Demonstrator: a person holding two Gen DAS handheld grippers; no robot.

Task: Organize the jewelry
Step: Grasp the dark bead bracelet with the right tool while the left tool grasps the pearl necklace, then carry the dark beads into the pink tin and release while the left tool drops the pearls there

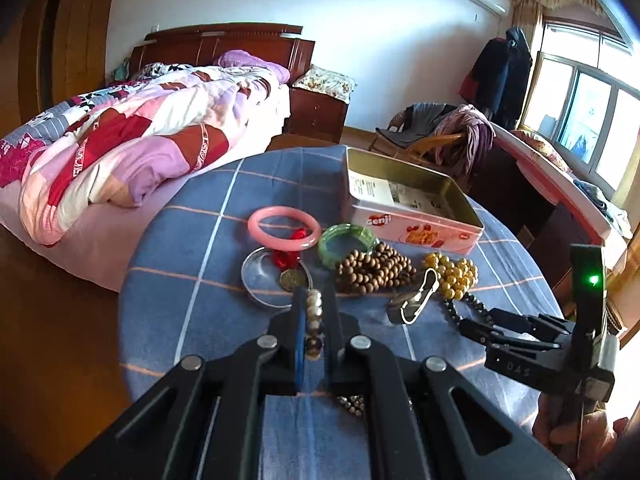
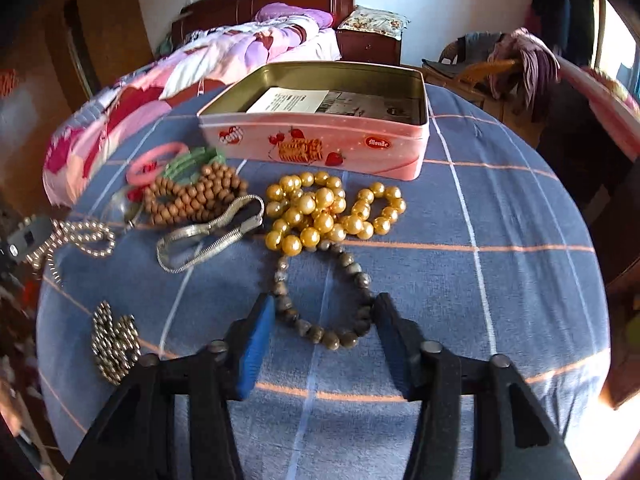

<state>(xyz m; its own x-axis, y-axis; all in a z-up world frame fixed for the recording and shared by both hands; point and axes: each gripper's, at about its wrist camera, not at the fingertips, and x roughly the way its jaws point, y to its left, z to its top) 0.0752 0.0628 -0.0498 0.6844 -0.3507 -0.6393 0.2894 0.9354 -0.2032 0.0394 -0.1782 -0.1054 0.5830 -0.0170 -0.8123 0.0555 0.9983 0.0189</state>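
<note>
While the left gripper point(image 1: 314, 320) clamps a pearl bracelet point(image 1: 314, 322) at lower centre, the right gripper point(image 2: 324, 320) stands part-open. Its pads flank a grey bead bracelet point(image 2: 320, 300) on the table point(image 2: 500, 280), contact unclear.

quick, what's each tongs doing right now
Left tongs: shut on the pearl bracelet.
Right tongs: open around the dark bead bracelet, not gripping it yet.

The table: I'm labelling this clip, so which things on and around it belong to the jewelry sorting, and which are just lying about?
Part of the job:
- pink tin
- gold beads
- dark bead bracelet, between the right tool fingers
- pearl strand, pinched in the left tool
- wooden beads
- pink bangle
- green bangle

Just lying about:
- bed
- chair with clothes
</note>
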